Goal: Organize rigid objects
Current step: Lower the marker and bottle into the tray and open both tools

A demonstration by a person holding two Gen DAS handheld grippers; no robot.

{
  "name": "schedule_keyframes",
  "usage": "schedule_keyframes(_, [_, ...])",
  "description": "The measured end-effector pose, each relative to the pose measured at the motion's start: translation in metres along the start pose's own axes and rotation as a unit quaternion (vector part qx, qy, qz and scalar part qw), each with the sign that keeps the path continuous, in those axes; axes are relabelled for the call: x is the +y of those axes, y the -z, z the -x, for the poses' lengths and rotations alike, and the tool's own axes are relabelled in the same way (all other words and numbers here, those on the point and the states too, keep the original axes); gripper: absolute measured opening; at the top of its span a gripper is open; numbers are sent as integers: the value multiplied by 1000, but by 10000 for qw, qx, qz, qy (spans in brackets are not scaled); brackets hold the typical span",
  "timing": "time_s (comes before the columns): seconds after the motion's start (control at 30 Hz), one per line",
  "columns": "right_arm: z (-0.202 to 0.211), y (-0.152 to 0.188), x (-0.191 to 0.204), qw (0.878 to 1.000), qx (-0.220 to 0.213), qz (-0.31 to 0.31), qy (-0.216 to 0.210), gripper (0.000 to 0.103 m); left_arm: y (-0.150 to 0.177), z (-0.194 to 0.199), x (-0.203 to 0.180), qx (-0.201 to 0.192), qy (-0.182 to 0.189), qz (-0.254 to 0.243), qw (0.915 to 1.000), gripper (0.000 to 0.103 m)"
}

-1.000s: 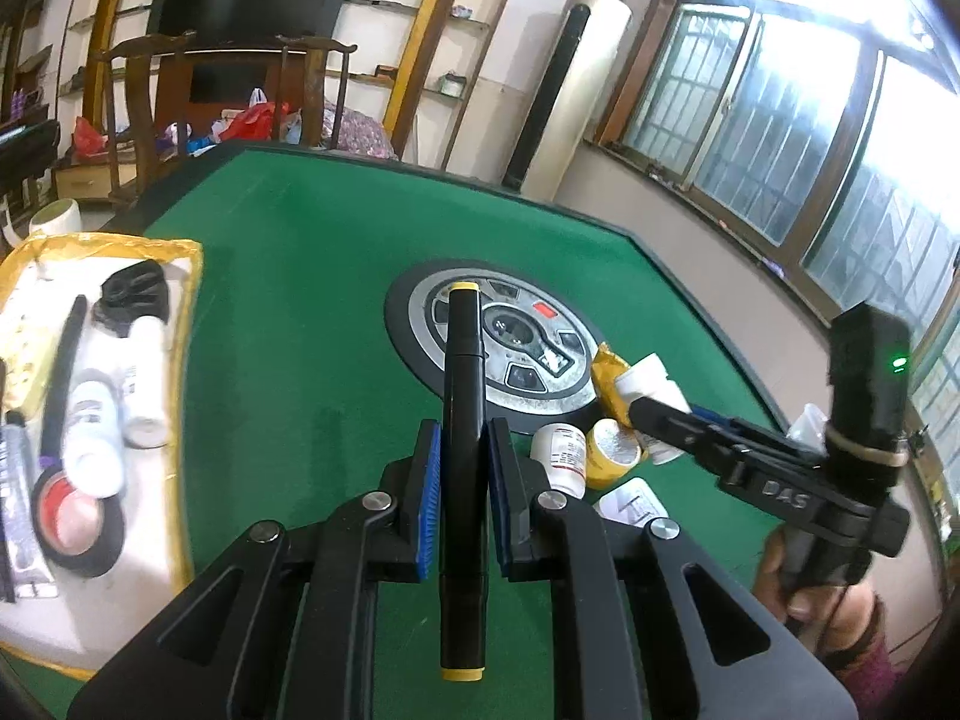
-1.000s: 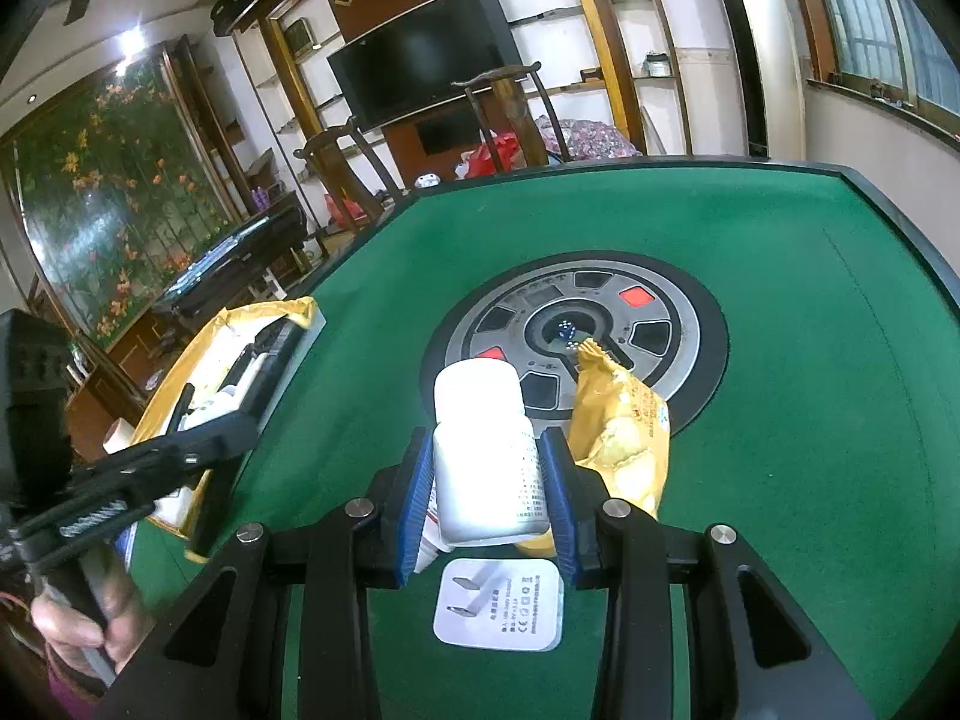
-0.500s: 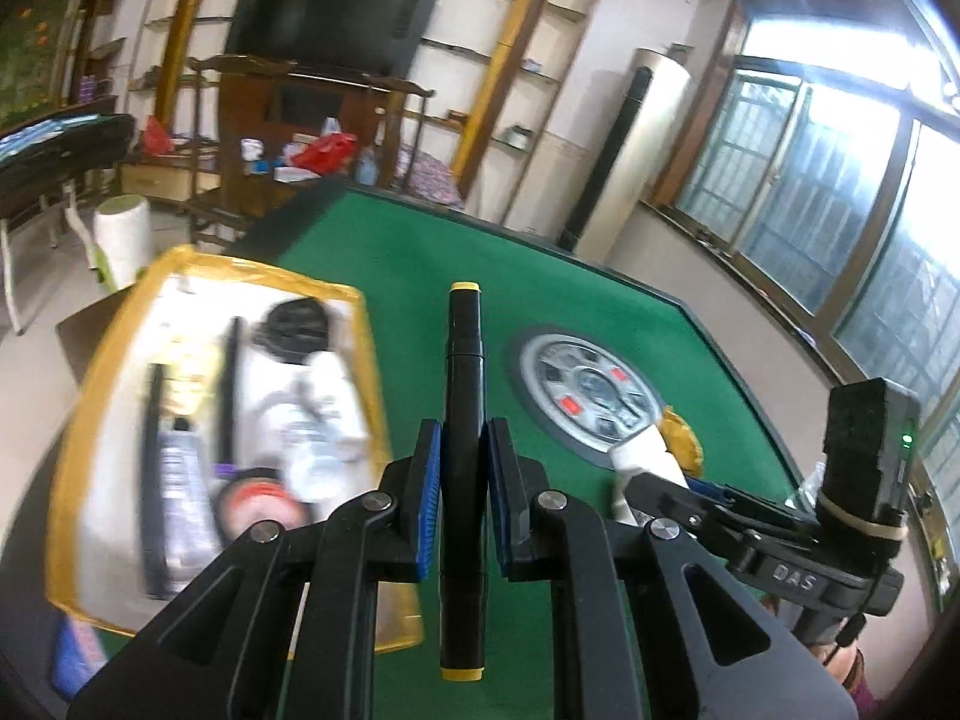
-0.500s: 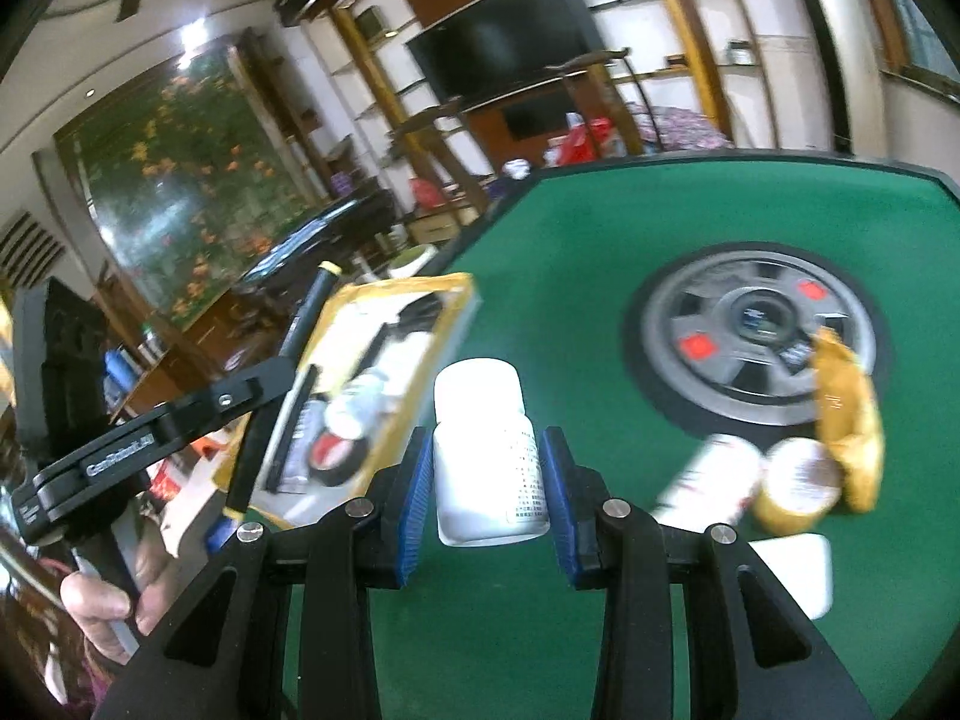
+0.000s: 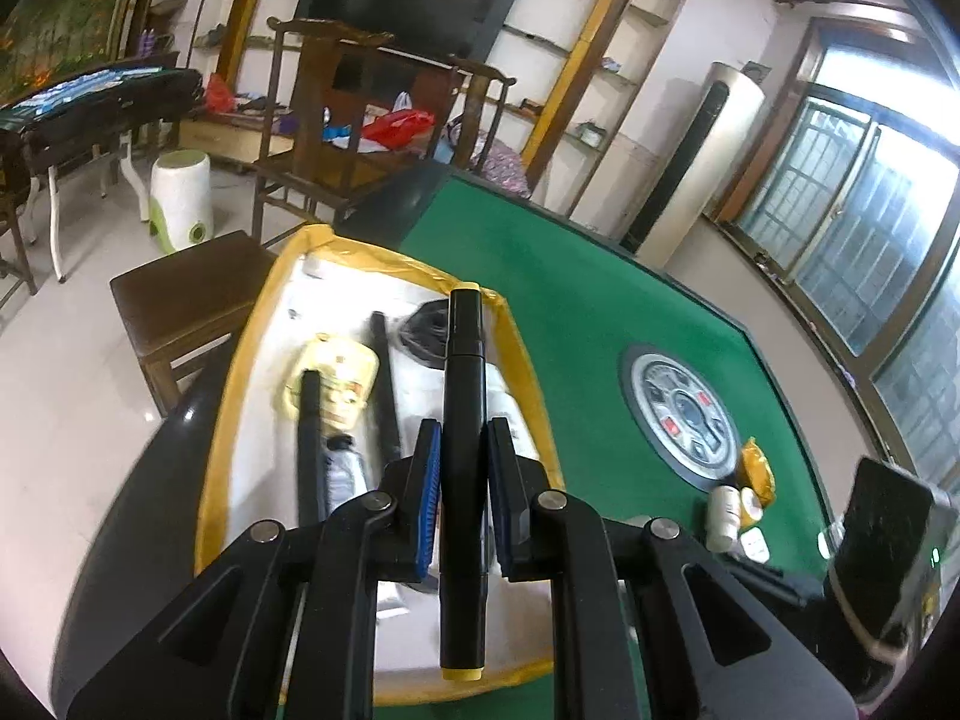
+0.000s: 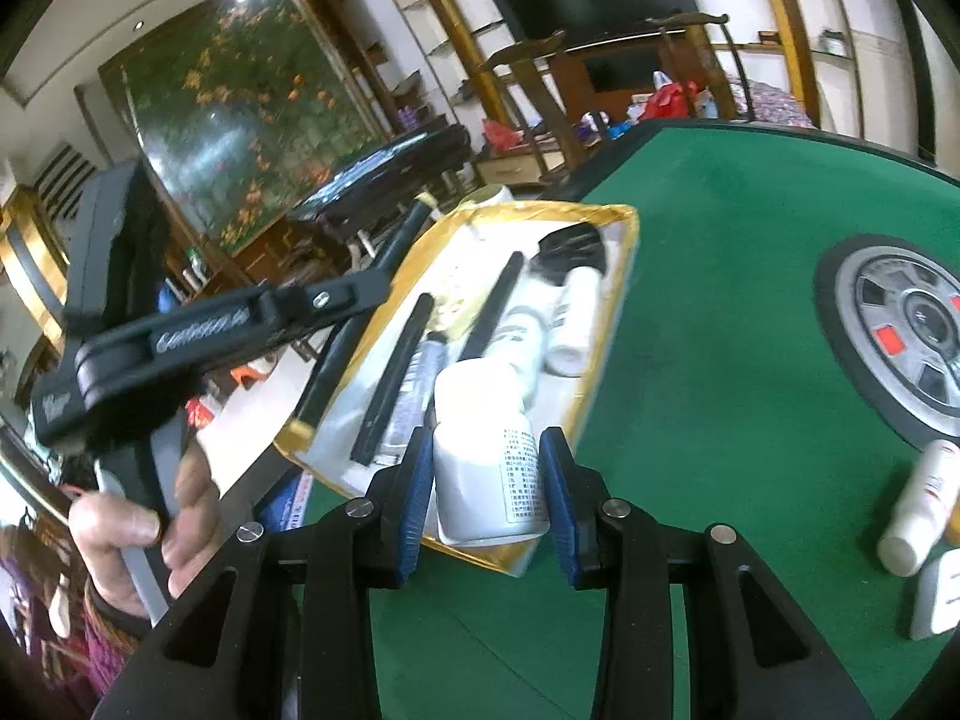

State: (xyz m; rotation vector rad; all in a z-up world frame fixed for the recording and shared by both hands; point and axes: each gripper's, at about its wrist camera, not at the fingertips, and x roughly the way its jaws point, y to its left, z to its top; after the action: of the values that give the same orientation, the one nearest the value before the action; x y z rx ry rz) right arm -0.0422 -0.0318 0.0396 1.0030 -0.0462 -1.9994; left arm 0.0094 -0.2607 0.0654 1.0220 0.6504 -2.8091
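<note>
Now the left tool (image 5: pixel 462 501) is closed on a black marker (image 5: pixel 463 432) with yellow ends, held above the yellow-rimmed tray (image 5: pixel 223 420) at the left edge of the green tabletop (image 5: pixel 588 324). The right tool (image 6: pixel 487 489) grips a white bottle (image 6: pixel 489 462) over the tray's near edge (image 6: pixel 618 324). Inside the tray lie black sticks, a tube and white bottles. Another bottle (image 6: pixel 918 510) lies far right, near the round grey centre panel (image 6: pixel 900 330).

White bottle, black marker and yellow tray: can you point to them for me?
white bottle (image 6: pixel 489 468): right wrist view, on its label.
black marker (image 5: pixel 462 420): left wrist view, mid barrel.
yellow tray (image 5: pixel 231 384): left wrist view, left rim.
</note>
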Motion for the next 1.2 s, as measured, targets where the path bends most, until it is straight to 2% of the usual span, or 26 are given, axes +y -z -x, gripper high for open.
schedule_keyframes(0.17, [-20, 2, 19, 9999, 136, 74, -3, 32, -25, -17, 16, 263, -91, 75, 9996, 12])
schedule_keyframes(0.33, [-39, 1, 26, 9997, 256, 34, -2, 32, -45, -55, 27, 663, -231, 214, 9973, 13])
schedule_keyframes(0.53, [-45, 4, 31, 9995, 314, 62, 27, 32, -52, -84, 47, 895, -643, 365, 9932, 13])
schedule_keyframes(0.9, [-53, 6, 31, 9992, 393, 30, 67, 32, -59, -95, 66, 1130, -901, 194, 9893, 13])
schedule_keyframes(1.0, [-53, 7, 32, 9991, 409, 55, 86, 32, -57, -95, 60, 1159, -1081, -75, 9873, 13])
schedule_keyframes(1.2, [-63, 5, 33, 9987, 467, 110, 196, 32, -50, -88, 60, 1125, -1008, -229, 9883, 13])
